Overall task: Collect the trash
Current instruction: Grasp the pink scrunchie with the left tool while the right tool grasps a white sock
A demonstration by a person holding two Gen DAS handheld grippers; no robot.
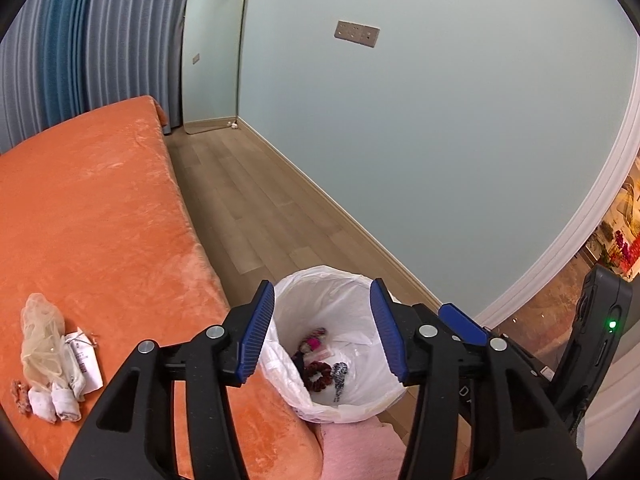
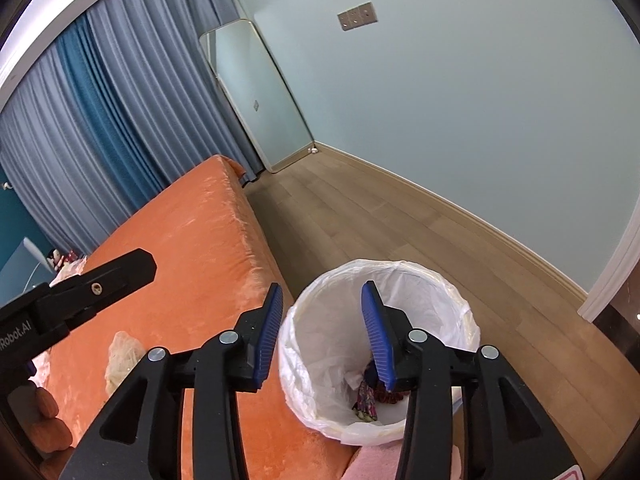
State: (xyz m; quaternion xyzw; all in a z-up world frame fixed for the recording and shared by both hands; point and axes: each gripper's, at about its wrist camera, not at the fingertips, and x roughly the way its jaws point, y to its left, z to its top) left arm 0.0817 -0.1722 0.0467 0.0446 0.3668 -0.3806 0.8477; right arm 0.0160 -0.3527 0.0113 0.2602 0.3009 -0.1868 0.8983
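1. Left-wrist view: left claw (image 1: 322, 330) released and empty above the lined bin (image 1: 320, 276), trash (image 1: 320, 364) at its bottom; the drop looks done. Remaining litter (image 1: 56, 360) lies on the bed (image 1: 100, 208) left of the bin, awaiting pickup.
2. Right-wrist view: right claw (image 2: 320, 330) released over the bin (image 2: 460, 304); its finger hides part of the contents.

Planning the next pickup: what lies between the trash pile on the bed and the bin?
Only bare orange blanket separates the pile from the bin, seen in the left wrist view.
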